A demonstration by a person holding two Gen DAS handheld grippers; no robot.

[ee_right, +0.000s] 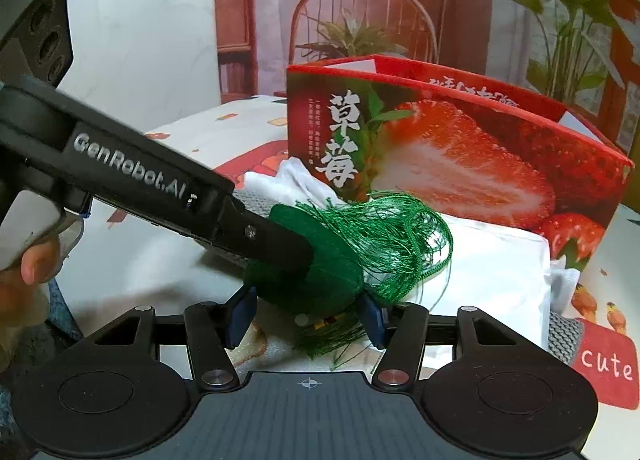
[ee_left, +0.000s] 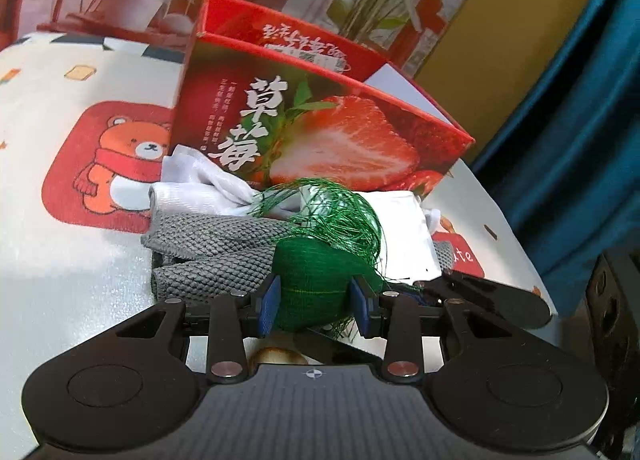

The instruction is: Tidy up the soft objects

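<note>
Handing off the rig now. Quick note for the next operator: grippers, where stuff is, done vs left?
Left gripper: shut on the green tassel bundle.
Right gripper: straddles the same bundle; grip unclear.
Grey knit cloth and white cloths lie piled on the table before the open strawberry box.
Done: nothing visibly boxed; the interior is mostly hidden.
Left: probably move the bundle and cloths into the box.

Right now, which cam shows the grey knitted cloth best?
Left wrist view. The grey knitted cloth lies open to the camera, folds and weave clear, left of the green mesh bundle that the left gripper holds. In the right wrist view only slivers show: one behind the left gripper, one corner under the white cloth.
</note>
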